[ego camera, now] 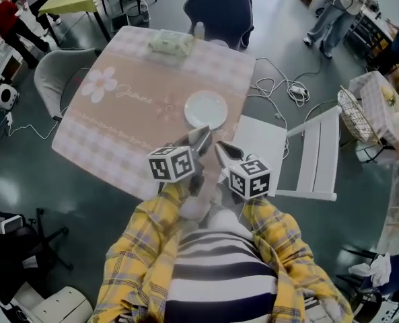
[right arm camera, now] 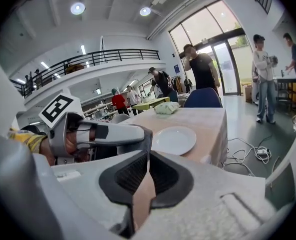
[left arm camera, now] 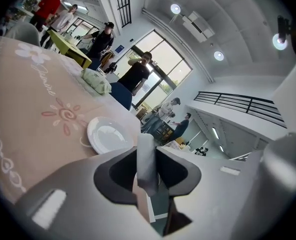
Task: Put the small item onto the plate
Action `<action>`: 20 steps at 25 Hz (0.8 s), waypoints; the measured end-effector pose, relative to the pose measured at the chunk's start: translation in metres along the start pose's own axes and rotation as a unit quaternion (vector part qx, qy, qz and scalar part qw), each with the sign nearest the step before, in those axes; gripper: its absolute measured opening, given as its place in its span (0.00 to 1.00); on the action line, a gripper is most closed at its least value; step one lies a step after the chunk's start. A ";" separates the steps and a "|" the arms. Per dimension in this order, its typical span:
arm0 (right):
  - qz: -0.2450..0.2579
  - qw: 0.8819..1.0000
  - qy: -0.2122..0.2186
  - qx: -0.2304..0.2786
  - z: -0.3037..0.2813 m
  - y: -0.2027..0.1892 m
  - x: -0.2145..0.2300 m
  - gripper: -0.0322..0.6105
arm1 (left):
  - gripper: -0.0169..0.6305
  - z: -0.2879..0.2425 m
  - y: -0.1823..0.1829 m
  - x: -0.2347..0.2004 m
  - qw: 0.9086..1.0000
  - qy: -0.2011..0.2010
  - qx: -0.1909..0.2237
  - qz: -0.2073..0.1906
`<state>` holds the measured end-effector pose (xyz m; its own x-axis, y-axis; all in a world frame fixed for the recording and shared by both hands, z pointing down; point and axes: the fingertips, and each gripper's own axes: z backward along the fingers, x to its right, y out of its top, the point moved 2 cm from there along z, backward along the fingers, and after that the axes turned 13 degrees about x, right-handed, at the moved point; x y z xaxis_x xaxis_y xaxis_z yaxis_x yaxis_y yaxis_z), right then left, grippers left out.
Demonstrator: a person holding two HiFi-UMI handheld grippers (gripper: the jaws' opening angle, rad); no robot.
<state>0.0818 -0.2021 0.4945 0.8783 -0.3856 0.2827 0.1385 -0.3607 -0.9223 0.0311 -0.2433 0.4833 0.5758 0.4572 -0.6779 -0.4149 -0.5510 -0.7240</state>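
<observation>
A round white plate [ego camera: 206, 109] lies on the pink tablecloth [ego camera: 118, 133], near the table's right edge. My left gripper [ego camera: 202, 138] hovers just short of the plate, over the near edge of the table. In the left gripper view, that gripper [left arm camera: 148, 156] is shut on a small pale item [left arm camera: 146, 160] standing upright between the pads, with the plate [left arm camera: 108, 136] ahead and to the left. My right gripper [ego camera: 221, 148] sits close beside the left one. Its jaws [right arm camera: 148, 159] meet with nothing between them, and the plate [right arm camera: 173, 140] lies beyond them.
A pale green pack [ego camera: 170, 42] lies at the table's far edge. A dark blue chair [ego camera: 219, 9] stands behind the table, a grey one [ego camera: 54, 76] to its left and a white chair [ego camera: 307, 157] to its right. Cables [ego camera: 290, 89] trail on the floor. People stand around.
</observation>
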 end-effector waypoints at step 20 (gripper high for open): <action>0.003 0.997 0.061 -0.047 -0.078 0.016 0.068 0.07 | 0.19 -0.080 0.014 -0.050 0.994 0.070 -0.016 0.084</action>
<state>0.1087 -0.3000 0.5200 0.8162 -0.4866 0.3115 0.0843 -0.4331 -0.8974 0.0531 -0.3295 0.5173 0.5930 0.2569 -0.7631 -0.4920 -0.6345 -0.5960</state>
